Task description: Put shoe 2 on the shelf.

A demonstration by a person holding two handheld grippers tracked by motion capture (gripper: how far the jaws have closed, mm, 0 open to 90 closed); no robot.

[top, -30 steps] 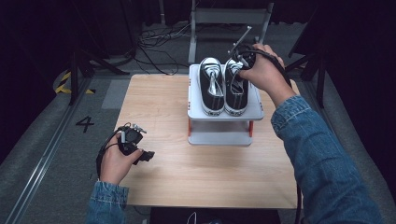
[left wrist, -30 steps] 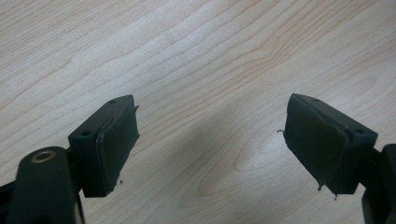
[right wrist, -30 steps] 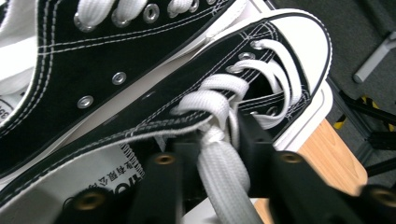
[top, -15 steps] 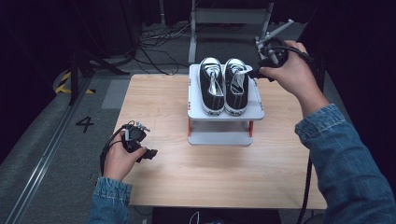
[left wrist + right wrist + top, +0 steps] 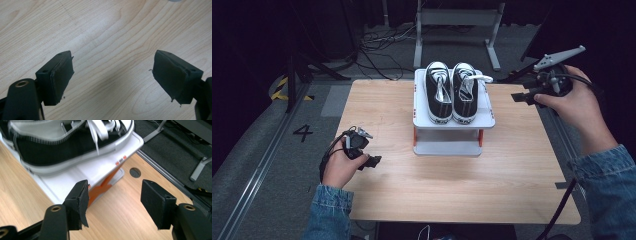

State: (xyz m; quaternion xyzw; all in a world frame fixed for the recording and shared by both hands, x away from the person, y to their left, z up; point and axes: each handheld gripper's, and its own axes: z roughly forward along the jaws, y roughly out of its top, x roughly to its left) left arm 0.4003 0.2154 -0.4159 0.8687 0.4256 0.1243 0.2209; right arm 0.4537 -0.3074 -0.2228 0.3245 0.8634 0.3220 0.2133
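Observation:
Two black-and-white sneakers (image 5: 452, 92) stand side by side on the top shelf of a small white rack (image 5: 453, 122) with orange posts, at the back middle of the wooden table (image 5: 512, 165). My right gripper (image 5: 523, 97) hovers off the table's right edge, to the right of the rack, open and empty; its jaws have just been opening. In the right gripper view one sneaker (image 5: 72, 142) and the rack (image 5: 100, 172) lie ahead of the parted jaws. My left gripper (image 5: 373, 162) rests low at the table's left front, open over bare wood (image 5: 110, 50).
A metal stand (image 5: 457, 20) and loose cables (image 5: 377, 42) sit on the dark floor behind the table. A floor rail (image 5: 257, 165) runs along the left. A round hole (image 5: 135, 172) marks the tabletop behind the rack.
My right gripper has let go of the right sneaker and swung away to the right, past the table's edge. The left hand has stayed in place.

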